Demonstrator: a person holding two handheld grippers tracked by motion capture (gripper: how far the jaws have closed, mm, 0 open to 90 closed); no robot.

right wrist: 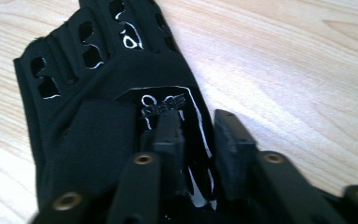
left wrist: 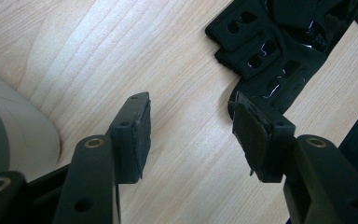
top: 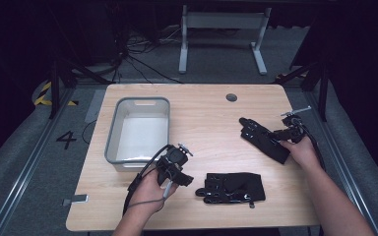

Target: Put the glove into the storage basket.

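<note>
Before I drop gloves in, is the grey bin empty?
Empty as far as visible: the grey bin shows a bare pale floor; both black gloves lie on the table.

In the left gripper view, the glove (left wrist: 279, 51) is running off the upper right edge, and the tub (left wrist: 14, 126) off the left. In the right gripper view, the jaws are covering the other glove's (right wrist: 98, 116) cuff.

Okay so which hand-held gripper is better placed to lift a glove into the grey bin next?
Probably the right hand-held gripper: its jaws already straddle the far glove. The left hand-held gripper is open over bare table beside the near glove, though closer to the bin.
</note>
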